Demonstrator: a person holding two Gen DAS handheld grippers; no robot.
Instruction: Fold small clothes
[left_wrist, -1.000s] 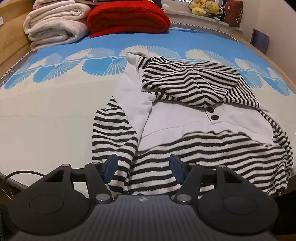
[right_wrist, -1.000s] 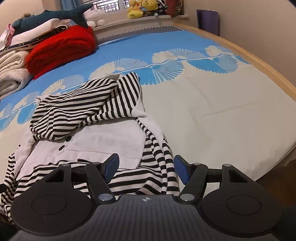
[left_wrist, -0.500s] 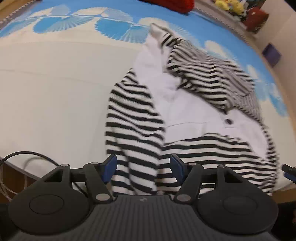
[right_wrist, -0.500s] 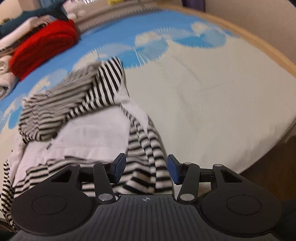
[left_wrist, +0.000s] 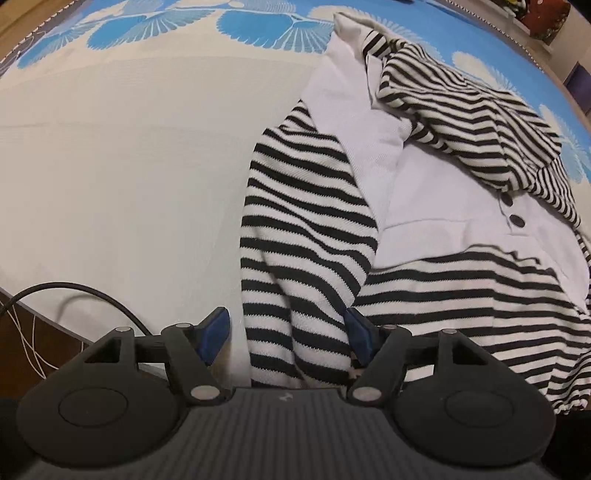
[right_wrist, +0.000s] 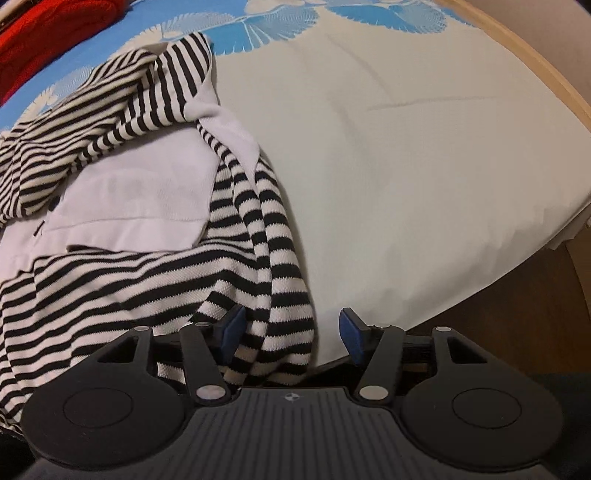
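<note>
Fingers of the left gripper (left_wrist: 288, 334) are spread apart, with the end of a striped sleeve (left_wrist: 303, 236) lying between the blue pads — not yet pinched. A second ago that sleeve lay farther ahead; both grippers have since dropped low to the bed's near edge. The right gripper (right_wrist: 291, 334) is likewise released, its blue pads straddling the other striped sleeve (right_wrist: 275, 258), the left pad touching the cloth. Beyond them, the black-and-white striped top (left_wrist: 443, 206) lies spread on the cream and blue sheet (left_wrist: 122, 155), its striped hood flopped over the white chest panel. A red blanket (right_wrist: 44, 33) sits at the far corner.
</note>
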